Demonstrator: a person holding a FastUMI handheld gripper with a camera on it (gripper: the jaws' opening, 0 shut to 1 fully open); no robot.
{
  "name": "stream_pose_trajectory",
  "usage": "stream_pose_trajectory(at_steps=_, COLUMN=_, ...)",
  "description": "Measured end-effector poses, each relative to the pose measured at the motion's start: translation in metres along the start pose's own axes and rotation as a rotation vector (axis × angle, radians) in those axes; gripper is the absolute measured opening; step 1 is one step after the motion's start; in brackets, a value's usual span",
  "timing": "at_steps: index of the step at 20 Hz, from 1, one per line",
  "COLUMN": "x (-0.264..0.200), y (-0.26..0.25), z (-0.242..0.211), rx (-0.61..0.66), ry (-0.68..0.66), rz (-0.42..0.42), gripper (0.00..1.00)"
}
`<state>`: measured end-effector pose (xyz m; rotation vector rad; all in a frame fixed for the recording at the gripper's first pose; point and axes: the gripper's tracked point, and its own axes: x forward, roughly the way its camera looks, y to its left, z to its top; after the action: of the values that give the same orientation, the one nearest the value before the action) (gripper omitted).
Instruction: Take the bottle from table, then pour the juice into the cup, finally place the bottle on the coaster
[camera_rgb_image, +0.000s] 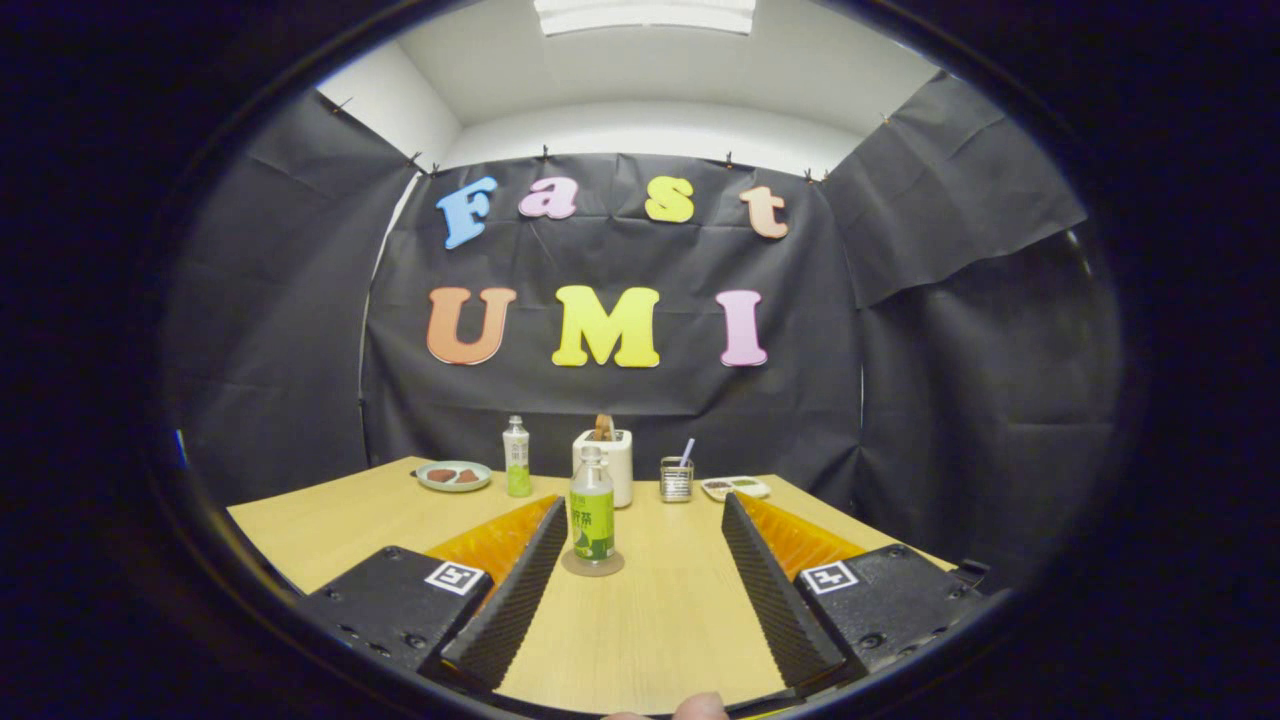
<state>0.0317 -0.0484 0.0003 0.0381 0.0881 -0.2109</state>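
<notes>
A clear bottle (592, 517) with a green label and a little green juice stands upright on a round coaster (592, 567) on the wooden table (640, 620). It sits between my fingers near their far ends, close to the left finger (515, 590) and well apart from the right finger (770, 590). My gripper (643, 502) is open and holds nothing. Beyond the fingers, toward the back of the table, stands a small cup (677, 481) with a straw in it.
A second bottle (516, 458) with green juice stands at the back left, beside a green plate (453, 476). A white toaster-like box (606, 462) is behind the near bottle. A small tray (735, 488) lies right of the cup. A person's fingertip (700, 708) shows behind the gripper.
</notes>
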Motion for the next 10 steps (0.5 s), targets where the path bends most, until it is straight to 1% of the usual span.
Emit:
stream_pose_trajectory(at_steps=4, x=-0.011, y=-0.01, z=0.012, rx=0.011, ry=-0.016, rz=-0.031, gripper=0.99)
stream_pose_trajectory(at_steps=7, x=-0.016, y=-0.008, z=0.012, rx=0.019, ry=-0.013, rz=-0.036, gripper=0.99)
stream_pose_trajectory(at_steps=10, x=-0.019, y=-0.002, z=0.017, rx=-0.006, ry=-0.028, rz=-0.031, gripper=0.99)
